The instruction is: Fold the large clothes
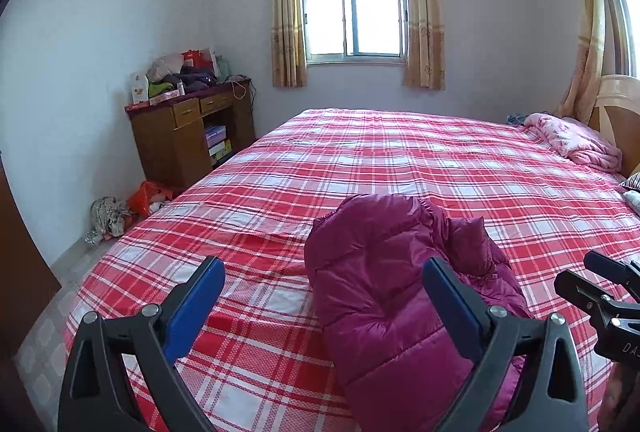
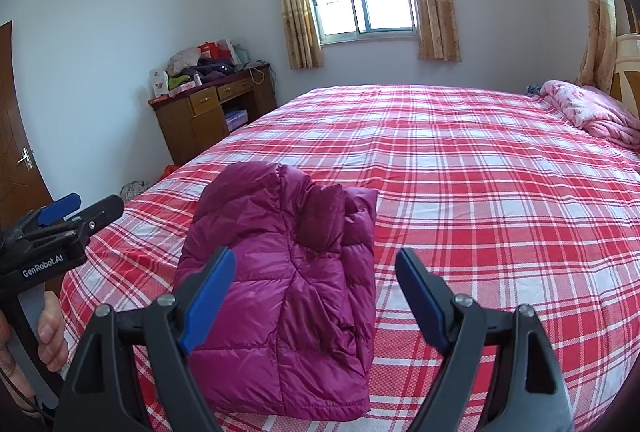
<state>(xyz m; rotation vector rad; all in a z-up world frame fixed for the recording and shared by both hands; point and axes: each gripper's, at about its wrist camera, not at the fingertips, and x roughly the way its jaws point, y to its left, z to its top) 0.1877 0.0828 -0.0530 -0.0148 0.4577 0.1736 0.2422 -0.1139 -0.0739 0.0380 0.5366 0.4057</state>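
A magenta quilted puffer jacket [image 1: 384,280] lies folded into a compact bundle on the red-and-white plaid bed [image 1: 400,160], near its front edge. It also shows in the right wrist view [image 2: 288,284]. My left gripper [image 1: 324,268] is open and empty, held above the bed with the jacket under its right finger. My right gripper [image 2: 316,264] is open and empty, held above the jacket's near end. The left gripper shows at the left edge of the right wrist view [image 2: 80,210], and looks open there too. The right gripper's side shows at the right edge of the left wrist view [image 1: 604,284].
A pink blanket [image 2: 592,110] lies bunched at the bed's far right by the wooden headboard [image 1: 616,104]. A wooden desk [image 1: 192,136] piled with clothes and boxes stands at the far left wall. Bags lie on the floor [image 1: 120,212] beside the bed. A door [image 2: 16,136] is at left.
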